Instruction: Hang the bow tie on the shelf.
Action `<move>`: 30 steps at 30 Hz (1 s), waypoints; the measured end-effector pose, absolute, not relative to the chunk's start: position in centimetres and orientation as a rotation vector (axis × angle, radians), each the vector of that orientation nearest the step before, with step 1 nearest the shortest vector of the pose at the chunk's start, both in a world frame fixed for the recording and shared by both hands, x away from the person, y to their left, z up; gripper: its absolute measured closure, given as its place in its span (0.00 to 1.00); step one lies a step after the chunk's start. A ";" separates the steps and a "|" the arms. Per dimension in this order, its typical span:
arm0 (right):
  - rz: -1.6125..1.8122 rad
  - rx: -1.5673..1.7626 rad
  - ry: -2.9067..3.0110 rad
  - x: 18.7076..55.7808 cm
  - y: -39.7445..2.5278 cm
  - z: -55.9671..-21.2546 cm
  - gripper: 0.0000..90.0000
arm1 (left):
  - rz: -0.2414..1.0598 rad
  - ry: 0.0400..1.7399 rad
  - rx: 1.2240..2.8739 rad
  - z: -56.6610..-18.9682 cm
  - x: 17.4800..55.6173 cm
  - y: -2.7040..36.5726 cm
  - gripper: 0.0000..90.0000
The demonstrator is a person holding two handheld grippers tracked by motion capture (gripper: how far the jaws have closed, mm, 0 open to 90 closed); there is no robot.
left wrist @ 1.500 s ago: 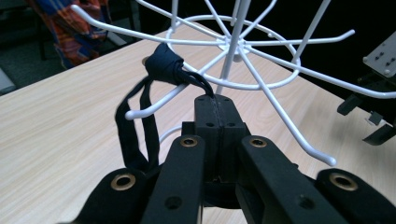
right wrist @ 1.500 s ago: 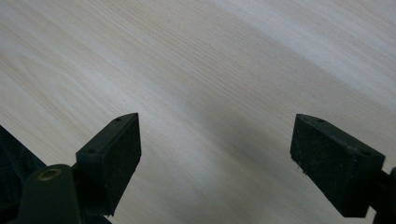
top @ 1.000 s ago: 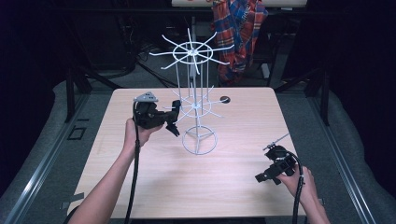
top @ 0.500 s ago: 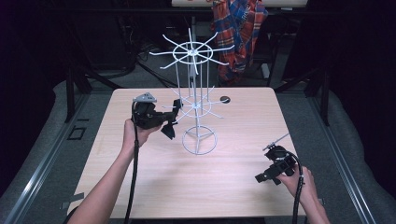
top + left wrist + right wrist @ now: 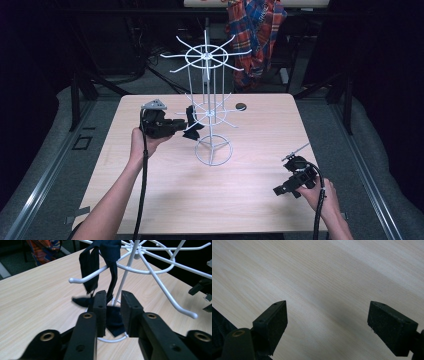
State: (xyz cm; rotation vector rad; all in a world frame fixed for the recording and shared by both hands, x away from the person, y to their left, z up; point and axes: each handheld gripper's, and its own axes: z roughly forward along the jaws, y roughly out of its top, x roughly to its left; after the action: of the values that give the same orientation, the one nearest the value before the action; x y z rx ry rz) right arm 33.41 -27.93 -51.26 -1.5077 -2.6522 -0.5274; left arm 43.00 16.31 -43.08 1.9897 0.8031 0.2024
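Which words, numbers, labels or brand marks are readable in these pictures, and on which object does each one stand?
None can be read.
The white wire rack, the dark cloth hanging on its arm, the wooden table, the left gripper and the right gripper carry no visible text.
The small dark round object on the table is too small to tell.
The plaid cloth behind the table shows only pattern.

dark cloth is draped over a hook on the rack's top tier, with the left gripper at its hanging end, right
Not quite. The dark cloth hangs from a hook on the lower tier of the white wire rack, not the top one; the high view shows the top ring's hooks bare. The rest holds: in the left gripper view the left gripper sits at the cloth's hanging end.
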 end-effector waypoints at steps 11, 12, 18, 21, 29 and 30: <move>-0.519 -1.511 -2.654 33.4 -28.0 -51.2 0.18 | 0.238 0.858 1.990 -42.4 42.3 17.7 0.67; -0.519 -1.511 -2.654 33.4 -28.0 -51.2 0.18 | 0.251 0.872 1.995 -42.2 42.3 17.9 0.65; -0.531 -1.503 -2.658 33.4 -28.0 -51.1 0.18 | 0.300 0.911 2.030 -42.3 41.8 18.7 0.45; -0.516 -1.485 -2.666 33.4 -28.0 -51.0 0.17 | 0.314 0.930 2.055 -42.3 41.5 18.9 0.38; -0.514 -1.507 -2.673 33.3 -28.0 -51.0 0.16 | 0.364 0.973 2.094 -41.9 40.2 19.6 0.23; -0.517 -1.507 -2.669 33.3 -28.0 -51.0 0.16 | 0.369 0.978 2.098 -41.9 40.0 19.8 0.22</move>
State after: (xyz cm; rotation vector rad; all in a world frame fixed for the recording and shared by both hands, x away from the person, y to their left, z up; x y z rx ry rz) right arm 33.34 -27.98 -51.00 -1.5066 -2.6695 -0.5173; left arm 40.00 19.77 -41.94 2.0977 0.9780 0.3685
